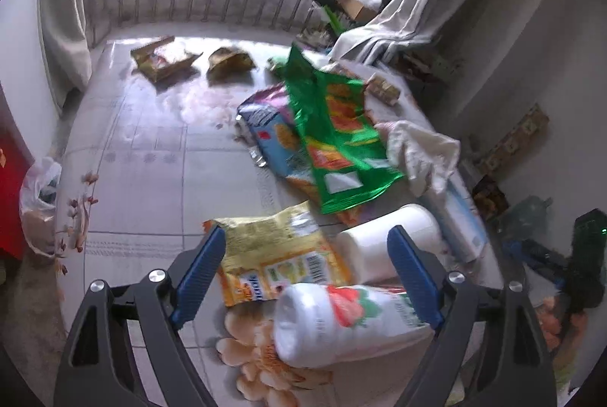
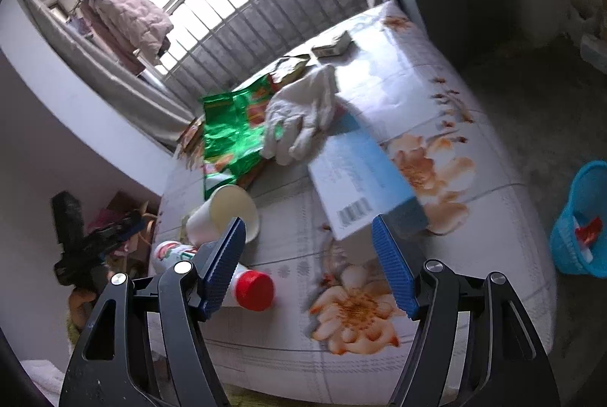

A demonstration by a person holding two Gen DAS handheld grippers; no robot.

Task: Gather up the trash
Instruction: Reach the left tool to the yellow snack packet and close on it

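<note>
Both grippers, left (image 1: 305, 268) and right (image 2: 307, 264), have fingers spread wide, holding nothing. Trash litters the table (image 2: 474, 84): white bottle (image 1: 341, 323) lies near, between my left fingers, yellow wrapper (image 1: 280, 247) just behind, paper cup (image 2: 224, 217), green bag (image 1: 337, 137) farther. Risk: bottle is round, could roll off the glossy floral cloth if nudged. Blue basket (image 2: 580, 217) sits on the floor right; barred window far.

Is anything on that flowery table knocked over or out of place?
Yes. The paper cup and the red-capped bottle both lie on their sides near the table's edge. The blue box sits tilted, propped up at one end, with a white glove draped over it.
</note>
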